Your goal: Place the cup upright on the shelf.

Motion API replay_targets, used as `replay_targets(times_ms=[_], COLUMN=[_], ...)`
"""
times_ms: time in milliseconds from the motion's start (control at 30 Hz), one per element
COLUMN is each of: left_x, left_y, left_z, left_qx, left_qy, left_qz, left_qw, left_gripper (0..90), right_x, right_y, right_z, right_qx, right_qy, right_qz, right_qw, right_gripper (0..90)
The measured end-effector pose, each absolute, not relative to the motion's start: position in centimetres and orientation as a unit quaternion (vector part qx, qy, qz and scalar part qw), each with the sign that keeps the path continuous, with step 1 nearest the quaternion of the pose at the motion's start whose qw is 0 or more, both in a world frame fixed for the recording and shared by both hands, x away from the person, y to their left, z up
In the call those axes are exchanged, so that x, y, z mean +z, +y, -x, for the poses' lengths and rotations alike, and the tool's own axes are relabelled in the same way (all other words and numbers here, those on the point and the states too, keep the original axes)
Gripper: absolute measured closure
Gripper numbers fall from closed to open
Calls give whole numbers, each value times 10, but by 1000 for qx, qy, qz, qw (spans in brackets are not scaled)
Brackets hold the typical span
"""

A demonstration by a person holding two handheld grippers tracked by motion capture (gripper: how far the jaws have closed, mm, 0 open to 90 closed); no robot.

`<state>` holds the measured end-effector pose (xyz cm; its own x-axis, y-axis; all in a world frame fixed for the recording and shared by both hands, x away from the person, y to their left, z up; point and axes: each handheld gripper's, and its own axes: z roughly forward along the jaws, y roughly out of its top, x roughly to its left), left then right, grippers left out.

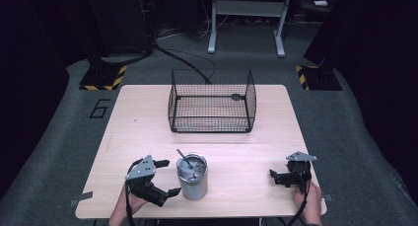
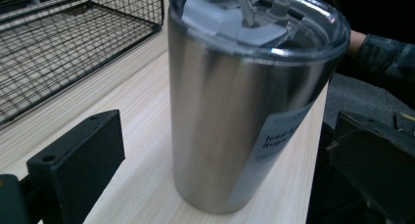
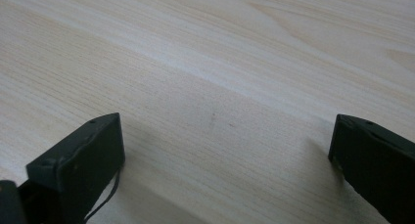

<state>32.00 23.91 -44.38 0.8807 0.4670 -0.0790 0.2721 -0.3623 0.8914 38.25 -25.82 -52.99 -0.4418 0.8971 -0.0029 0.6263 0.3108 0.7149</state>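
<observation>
A stainless steel tumbler [image 1: 193, 182] with a clear lid [image 2: 259, 23] and a metal straw [image 1: 183, 157] stands upright near the table's front edge, left of centre. My left gripper [image 1: 170, 176] is open just left of it, one jaw on either side of the tumbler's near face without touching it. In the left gripper view the tumbler [image 2: 230, 111] looms close between the two black jaws, a label on its lower side. My right gripper [image 1: 274, 178] rests at the front right, open over bare wood [image 3: 220, 62], with nothing between its jaws.
A black wire basket [image 1: 212, 122] stands at the back centre of the wooden table [image 1: 246, 157]; its mesh wall [image 2: 58, 43] appears in the left gripper view. A person's sleeve [image 2: 386, 53] lies beyond the tumbler. Grey carpet and stands surround the table.
</observation>
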Motion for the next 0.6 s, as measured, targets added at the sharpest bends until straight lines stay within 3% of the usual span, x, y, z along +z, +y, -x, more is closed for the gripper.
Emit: replay_targets(times_ms=[600], left_x=[-438], left_y=[212], left_z=[-336], left_qx=[66], left_qy=[200], left_qz=[-812], left_qw=[544], left_gripper=[0], right_x=[-530], right_y=[-258], right_z=[-382], right_qx=[329], right_qy=[783], right_qz=[-486], right_qw=[206], right_gripper=[0])
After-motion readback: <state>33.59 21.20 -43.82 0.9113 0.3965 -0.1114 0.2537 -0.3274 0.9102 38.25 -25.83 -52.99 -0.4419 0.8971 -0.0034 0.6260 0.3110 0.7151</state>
